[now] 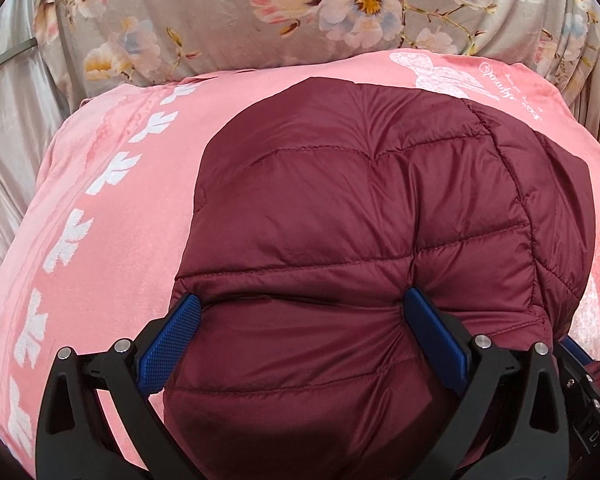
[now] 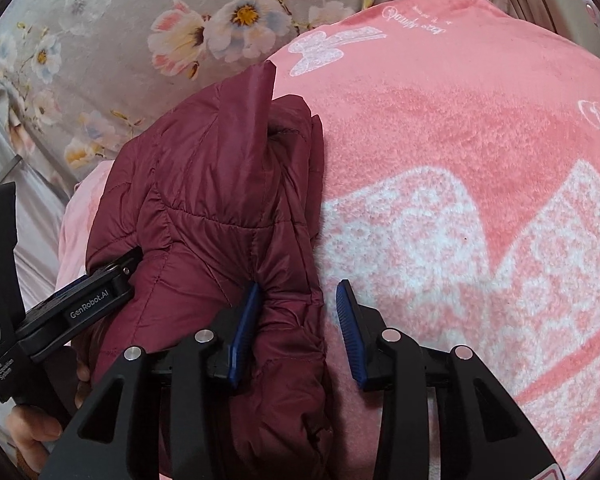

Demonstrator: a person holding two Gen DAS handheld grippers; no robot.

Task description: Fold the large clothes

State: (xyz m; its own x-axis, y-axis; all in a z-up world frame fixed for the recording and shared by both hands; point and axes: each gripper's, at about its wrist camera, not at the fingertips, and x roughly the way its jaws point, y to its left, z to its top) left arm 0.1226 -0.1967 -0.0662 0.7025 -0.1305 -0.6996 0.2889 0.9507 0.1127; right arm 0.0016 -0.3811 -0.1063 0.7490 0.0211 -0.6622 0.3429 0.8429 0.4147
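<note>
A maroon quilted puffer jacket [image 1: 360, 208] lies folded in a thick bundle on a pink blanket [image 1: 112, 208]. My left gripper [image 1: 300, 308] is open wide, its blue pads straddling the near edge of the bundle, which bulges between them. In the right wrist view the same jacket [image 2: 204, 208] lies at left. My right gripper [image 2: 298, 300] is open over the jacket's right edge, its left pad [image 2: 244, 320] pressing the fabric, its right pad [image 2: 350, 320] over the blanket [image 2: 460, 128]. The left gripper's body [image 2: 80, 312] shows there at lower left, against the jacket.
A grey floral sheet [image 1: 228, 12] lies behind the blanket. Pale satin fabric [image 1: 8, 128] hangs at the left. The pink blanket has white printed patterns [image 2: 440, 248] and extends to the right of the jacket.
</note>
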